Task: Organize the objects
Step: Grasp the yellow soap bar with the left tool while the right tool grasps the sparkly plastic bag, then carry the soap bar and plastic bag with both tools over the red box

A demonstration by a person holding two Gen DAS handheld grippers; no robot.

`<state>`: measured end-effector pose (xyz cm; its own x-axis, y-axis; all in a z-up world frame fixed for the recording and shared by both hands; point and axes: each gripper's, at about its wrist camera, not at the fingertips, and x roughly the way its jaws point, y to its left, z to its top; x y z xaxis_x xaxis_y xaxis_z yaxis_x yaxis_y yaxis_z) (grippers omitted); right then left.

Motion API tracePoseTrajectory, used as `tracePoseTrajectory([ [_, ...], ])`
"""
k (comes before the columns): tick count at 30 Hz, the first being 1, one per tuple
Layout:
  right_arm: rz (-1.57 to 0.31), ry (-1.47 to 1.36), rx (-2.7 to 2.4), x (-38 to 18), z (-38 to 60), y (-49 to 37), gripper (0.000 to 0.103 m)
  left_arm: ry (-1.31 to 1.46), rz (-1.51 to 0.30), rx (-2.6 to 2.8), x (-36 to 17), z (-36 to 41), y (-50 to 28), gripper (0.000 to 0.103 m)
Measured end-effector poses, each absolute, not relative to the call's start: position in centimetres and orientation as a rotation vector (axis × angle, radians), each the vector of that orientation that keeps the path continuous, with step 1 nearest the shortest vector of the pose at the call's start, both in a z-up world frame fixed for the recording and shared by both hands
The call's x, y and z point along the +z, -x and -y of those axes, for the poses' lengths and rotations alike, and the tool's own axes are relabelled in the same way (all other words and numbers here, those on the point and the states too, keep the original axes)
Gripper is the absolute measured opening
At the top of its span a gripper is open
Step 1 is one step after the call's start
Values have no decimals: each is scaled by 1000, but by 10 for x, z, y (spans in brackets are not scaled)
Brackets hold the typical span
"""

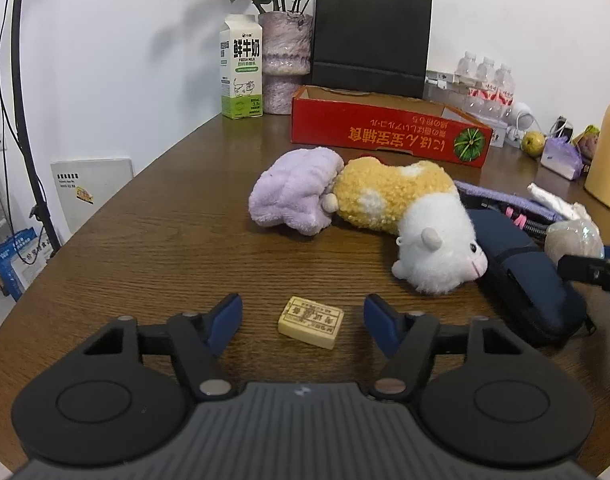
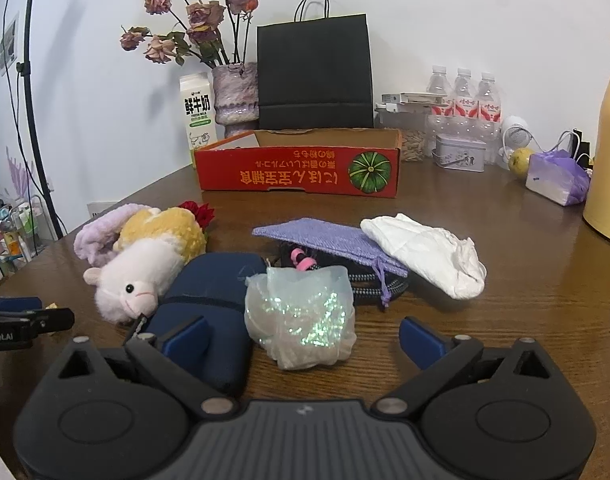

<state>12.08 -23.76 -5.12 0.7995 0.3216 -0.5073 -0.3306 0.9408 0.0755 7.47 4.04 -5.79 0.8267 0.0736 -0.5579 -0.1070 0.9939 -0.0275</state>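
A small cream eraser block (image 1: 311, 322) lies on the brown table between the blue pads of my left gripper (image 1: 303, 322); the pads stand apart from it on both sides. My right gripper (image 2: 301, 340) is open around a glittery clear plastic bundle (image 2: 301, 316), with gaps at each pad. Its left pad sits over a navy zip pouch (image 2: 209, 296). A yellow-and-white plush animal (image 1: 409, 216) lies on its side next to a lilac plush (image 1: 293, 190). The open red cardboard box (image 2: 297, 170) stands behind them.
A lilac knit pouch (image 2: 325, 240), a white crumpled cloth (image 2: 429, 252) and braided cord lie mid-table. At the back stand a milk carton (image 1: 242, 68), a vase of dried roses (image 2: 235, 96), a black paper bag (image 2: 315, 72), water bottles (image 2: 463, 96), a tin and a yellow jug (image 2: 609, 140).
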Motion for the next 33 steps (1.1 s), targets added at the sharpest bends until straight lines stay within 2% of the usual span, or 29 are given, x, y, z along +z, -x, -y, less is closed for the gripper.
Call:
tracePoseTrajectory([
  [1, -539, 13, 352, -51, 238, -121, 94, 49, -588, 100, -58, -39, -74, 59],
  [3, -533, 4, 349, -51, 239, -122, 83, 45, -584, 95, -58, -38, -73, 40],
  [4, -532, 0, 348, -50, 240, -123, 80, 51, -583, 86, -57, -39, -73, 34],
  [8, -534, -14, 358, -50, 242, -125, 54, 59, -578, 75, -57, -39, -72, 34],
  [15, -510, -14, 365, -47, 244, -121, 48, 65, -566, 69, -53, -38, -72, 33],
  [33, -420, 7, 398, -15, 235, -121, 47, 55, -448, 17, -7, -25, -81, 34],
])
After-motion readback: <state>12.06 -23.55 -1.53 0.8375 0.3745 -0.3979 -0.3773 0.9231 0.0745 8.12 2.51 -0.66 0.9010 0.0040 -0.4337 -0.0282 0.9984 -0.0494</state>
